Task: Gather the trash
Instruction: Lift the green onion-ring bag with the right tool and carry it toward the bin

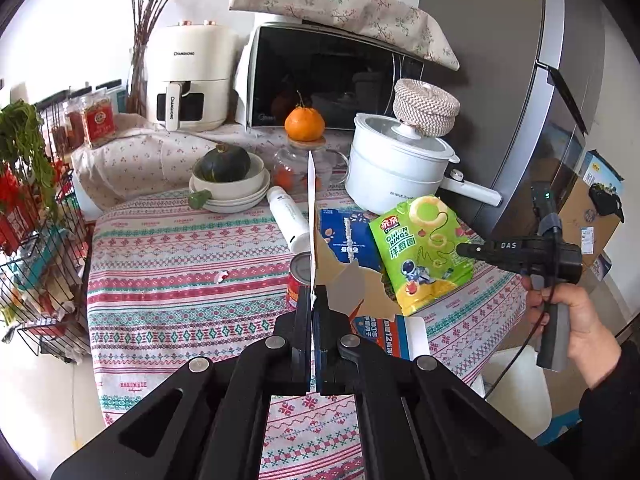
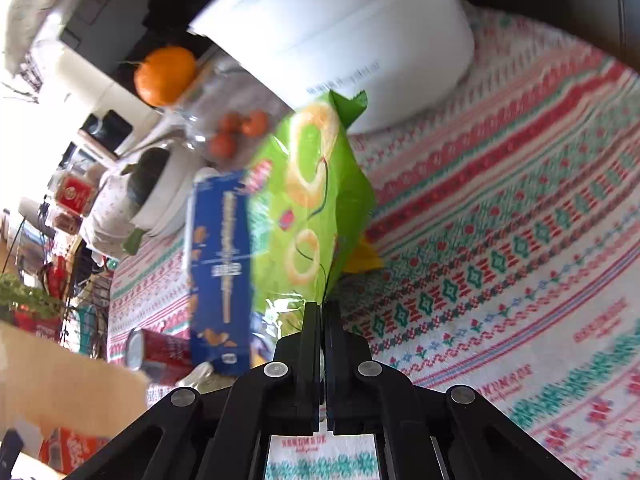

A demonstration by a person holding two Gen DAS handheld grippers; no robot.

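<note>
the right gripper [image 2: 322,308], low in the middle of its frame, is clenching the near edge of the crinkly green onion-ring snack bag [image 2: 312,196], while the left gripper [image 1: 312,292] is pinching a torn flap of the brown cardboard box [image 1: 332,268] at lower centre. the bag is probably handling as light, limp and slippery, so gripping its sealed seam is suiting it best. its long axis is running up the frame toward the white pot [image 2: 360,40], above the patterned tablecloth [image 2: 520,240].

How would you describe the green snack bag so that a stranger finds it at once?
Start at the big white cooking pot on the patterned tablecloth. Just in front of it lies the green snack bag, beside a dark blue box. It alone is bright green, printed with pale onion rings and a small astronaut.
</note>
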